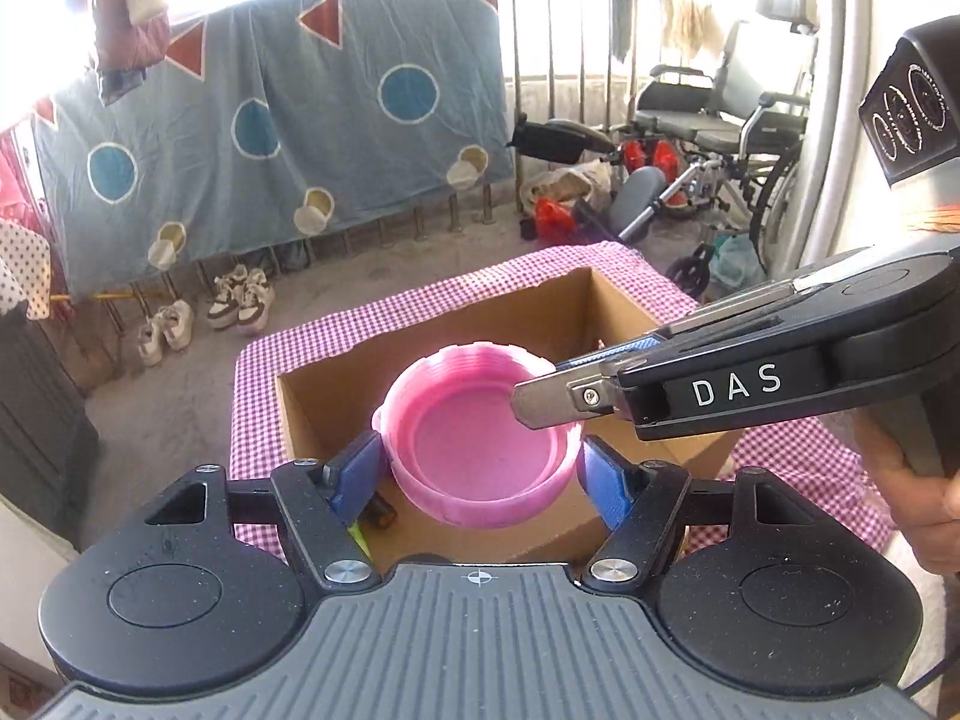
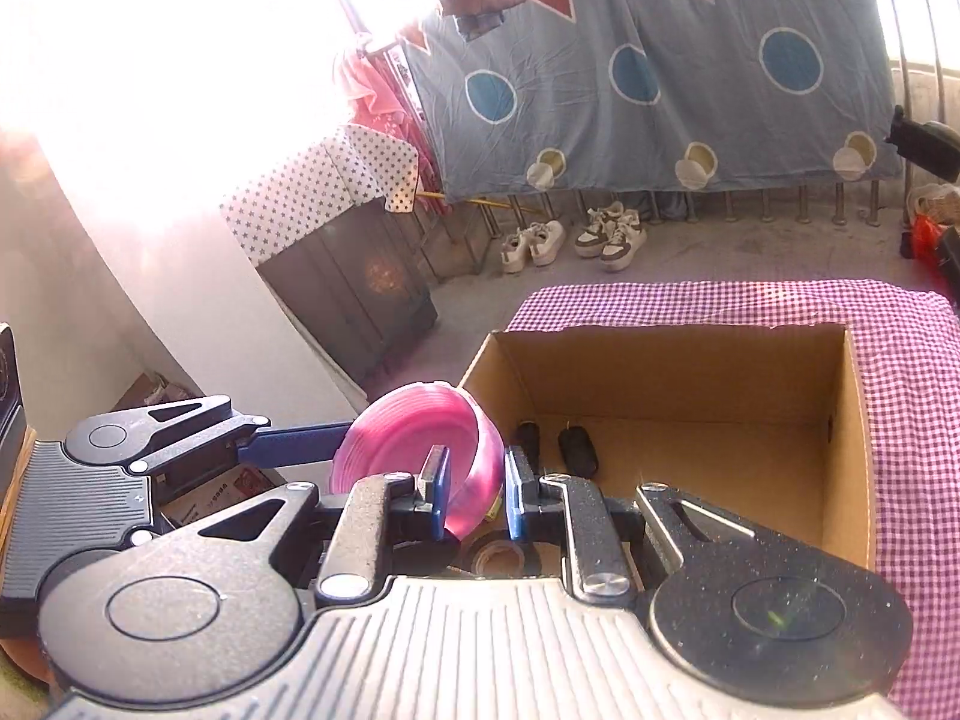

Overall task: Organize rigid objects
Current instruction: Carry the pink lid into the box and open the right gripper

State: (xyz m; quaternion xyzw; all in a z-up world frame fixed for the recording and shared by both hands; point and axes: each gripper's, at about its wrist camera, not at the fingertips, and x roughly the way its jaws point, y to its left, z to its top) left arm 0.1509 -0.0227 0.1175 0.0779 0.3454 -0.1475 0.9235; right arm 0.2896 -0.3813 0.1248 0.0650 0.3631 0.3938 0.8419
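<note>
Left tool [image 1: 480, 474]: blue pads clamped on both sides of pink ribbed plastic lid [image 1: 477, 441], hollow side up. Right tool [image 2: 471, 495]: nearly together, pinching rim wall of same lid [image 2: 420, 456]. Lid held by both, above open cardboard box [image 2: 672, 372]. Box on bench with purple checked cloth [image 2: 912, 396]. Inside box, beyond right tool: two small dark objects [image 2: 576, 450]; tape roll [image 2: 498, 558] just below pads.

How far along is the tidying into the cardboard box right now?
Done: two dark items and a tape roll lie in the cardboard box. In hand: both claws, left and right, grip the pink bowl above the box. Left: setting it down; nothing else shows on the checked cloth.
</note>
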